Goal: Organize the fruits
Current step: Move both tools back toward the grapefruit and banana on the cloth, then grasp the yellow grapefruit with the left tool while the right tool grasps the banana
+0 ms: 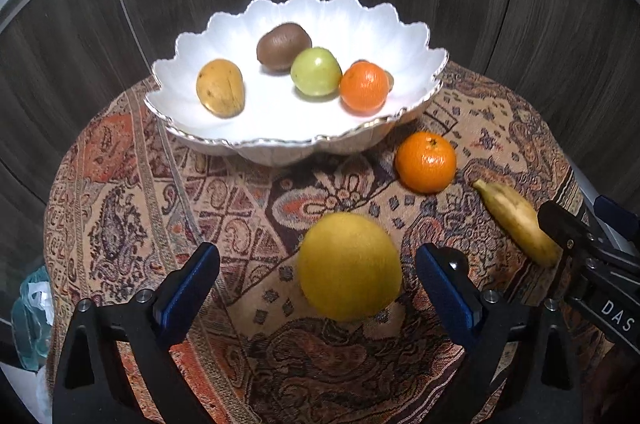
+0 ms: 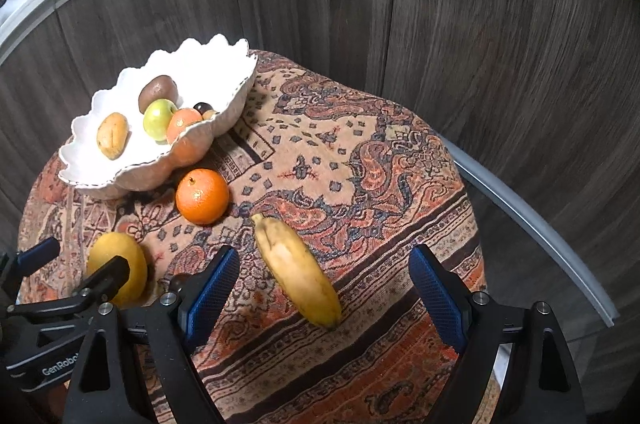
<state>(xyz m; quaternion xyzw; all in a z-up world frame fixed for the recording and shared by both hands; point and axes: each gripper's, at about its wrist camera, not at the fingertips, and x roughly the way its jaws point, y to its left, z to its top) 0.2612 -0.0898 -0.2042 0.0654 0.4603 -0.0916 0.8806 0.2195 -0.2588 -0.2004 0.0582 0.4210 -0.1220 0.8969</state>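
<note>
Hovering with fingers spread wide, the left gripper (image 1: 318, 278) frames the yellow fruit (image 1: 349, 267) untouched; the right gripper (image 2: 324, 284), likewise spread, straddles the banana (image 2: 298, 274).

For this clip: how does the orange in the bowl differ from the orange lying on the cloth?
The orange in the bowl rests inside the white scalloped bowl, touching the green apple; the orange on the cloth lies alone on the patterned tablecloth, beside the bowl's base. In the right wrist view the bowl's rim hides part of the first, while the second shows whole, stem end up. Both are round, bright orange and similar in size.
</note>
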